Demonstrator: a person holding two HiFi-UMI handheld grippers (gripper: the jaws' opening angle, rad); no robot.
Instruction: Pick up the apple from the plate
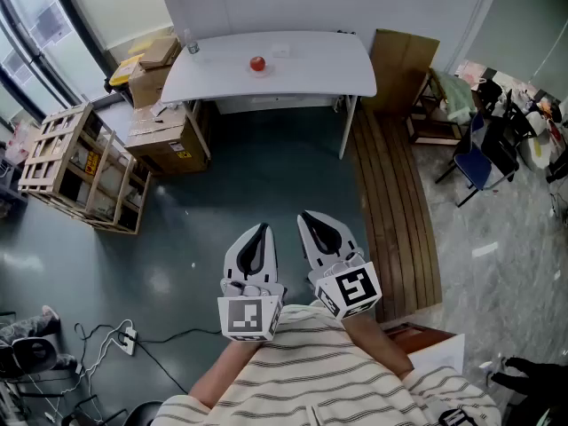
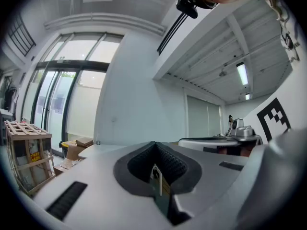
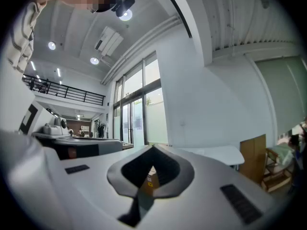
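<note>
- A white table (image 1: pixel 311 74) stands by the far wall; on its top lies a red apple (image 1: pixel 257 63), near the middle; I cannot make out a plate under it
- A small clear container (image 1: pixel 193 46) stands upright at the table's left end, well apart from the apple
- The dark floor (image 1: pixel 266 185) carries a wooden crate (image 1: pixel 80 167) at the left; cardboard boxes (image 1: pixel 164 136) sit beside the table's left leg
- A power strip (image 1: pixel 127 337) with black cables lies on the floor at the lower left
- A band of wooden planks (image 1: pixel 395 211) lies along the floor at the right of the table
</note>
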